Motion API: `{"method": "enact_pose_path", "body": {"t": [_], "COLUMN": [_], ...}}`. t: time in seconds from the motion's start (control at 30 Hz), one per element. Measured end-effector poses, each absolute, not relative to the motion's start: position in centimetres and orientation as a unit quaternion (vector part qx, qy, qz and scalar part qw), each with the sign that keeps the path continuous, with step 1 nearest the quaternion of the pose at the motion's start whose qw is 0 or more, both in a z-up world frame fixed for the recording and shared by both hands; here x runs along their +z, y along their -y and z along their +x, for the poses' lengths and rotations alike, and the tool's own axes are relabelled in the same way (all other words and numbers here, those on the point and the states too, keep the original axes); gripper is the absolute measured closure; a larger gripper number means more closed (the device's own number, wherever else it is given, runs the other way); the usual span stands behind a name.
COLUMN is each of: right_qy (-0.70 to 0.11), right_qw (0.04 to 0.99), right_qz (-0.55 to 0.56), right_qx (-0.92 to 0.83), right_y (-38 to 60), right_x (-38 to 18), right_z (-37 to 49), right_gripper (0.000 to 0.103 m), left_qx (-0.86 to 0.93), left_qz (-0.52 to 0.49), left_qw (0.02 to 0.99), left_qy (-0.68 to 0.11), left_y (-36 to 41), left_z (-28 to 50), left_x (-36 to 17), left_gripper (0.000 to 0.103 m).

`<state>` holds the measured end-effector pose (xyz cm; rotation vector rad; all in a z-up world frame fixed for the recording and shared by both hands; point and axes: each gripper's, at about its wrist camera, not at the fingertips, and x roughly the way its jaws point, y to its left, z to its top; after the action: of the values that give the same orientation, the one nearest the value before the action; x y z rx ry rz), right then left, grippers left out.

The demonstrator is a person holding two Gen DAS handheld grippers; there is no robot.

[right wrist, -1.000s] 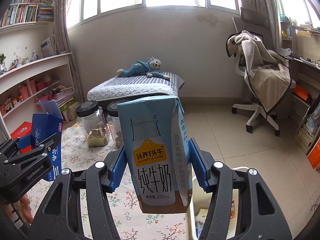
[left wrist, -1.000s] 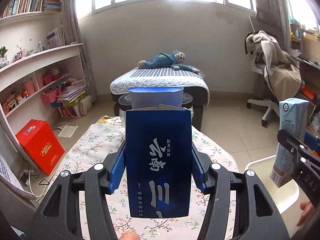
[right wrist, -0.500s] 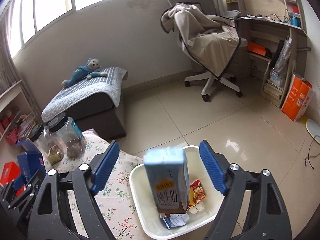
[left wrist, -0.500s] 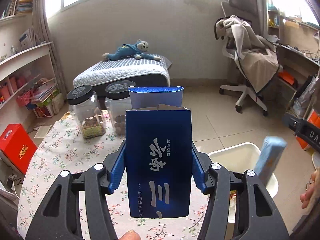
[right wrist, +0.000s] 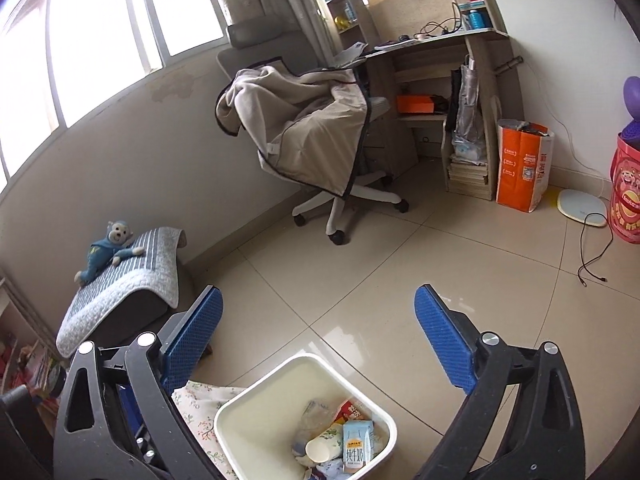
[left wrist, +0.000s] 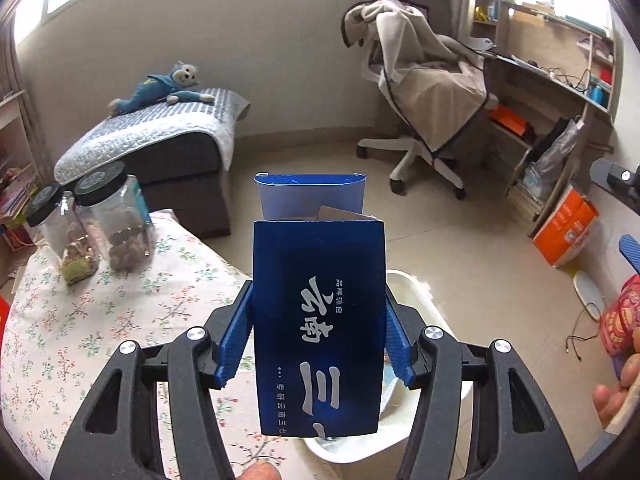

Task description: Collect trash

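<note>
My left gripper is shut on a dark blue carton with white Chinese characters and an open top flap, held upright over the table edge above the white trash bin. My right gripper is open and empty above the white trash bin. A blue and white milk carton lies in the bin with a paper cup and wrappers. The right gripper's finger shows at the right edge of the left wrist view.
A floral tablecloth covers the table, with two black-lidded glass jars at its far side. A draped office chair, a desk, an orange bag and a low bed with a blue plush toy stand around the tiled floor.
My right gripper opened and let go of the milk carton, which dropped into the bin. Both grippers swung right; the left one carried the blue carton toward the bin.
</note>
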<state>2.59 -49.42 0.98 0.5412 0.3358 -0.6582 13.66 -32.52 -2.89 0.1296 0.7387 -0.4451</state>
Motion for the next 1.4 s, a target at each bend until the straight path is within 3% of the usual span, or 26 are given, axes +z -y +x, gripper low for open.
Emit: {"method": "enact_pose_path", "body": {"t": [0.07, 0.1, 0.4, 0.53, 0.8, 1.1, 1.4], "right_qy": [-0.150, -0.149, -0.112, -0.087, -0.127, -0.142, -0.147], "right_qw": [0.893, 0.891, 0.919, 0.940, 0.968, 0.978, 0.980], "right_qz": [0.264, 0.263, 0.177, 0.134, 0.087, 0.029, 0.023], "right_qx": [-0.333, -0.338, -0.334, -0.302, -0.199, -0.149, -0.134], "right_y": [50.0, 50.2, 44.4, 39.3, 29.0, 21.2, 18.6], "right_x": [1.2, 1.3, 3.8, 5.2, 5.5, 4.6, 4.0], "right_z": [1.7, 1.4, 1.1, 1.7, 5.4, 7.9, 9.4], "right_gripper": [0.007, 0.007, 0.007, 0.007, 0.007, 0.007, 0.007], "left_qx": [-0.229, -0.231, -0.158, -0.095, -0.028, 0.024, 0.032], "left_qz": [0.061, 0.062, 0.118, 0.118, 0.099, 0.049, 0.026], "left_qw": [0.900, 0.900, 0.951, 0.975, 0.984, 0.980, 0.973], "left_qy": [-0.365, -0.364, -0.238, -0.161, -0.148, -0.193, -0.225], "left_y": [33.6, 33.9, 28.7, 23.3, 12.9, 4.0, 1.0], "left_z": [13.5, 13.4, 11.1, 9.9, 9.8, 11.5, 12.5], "left_x": [-2.9, -2.7, 1.9, 4.6, 6.5, 5.4, 4.5], "left_gripper": [0.022, 0.019, 0.007, 0.007, 0.007, 0.007, 0.007]}}
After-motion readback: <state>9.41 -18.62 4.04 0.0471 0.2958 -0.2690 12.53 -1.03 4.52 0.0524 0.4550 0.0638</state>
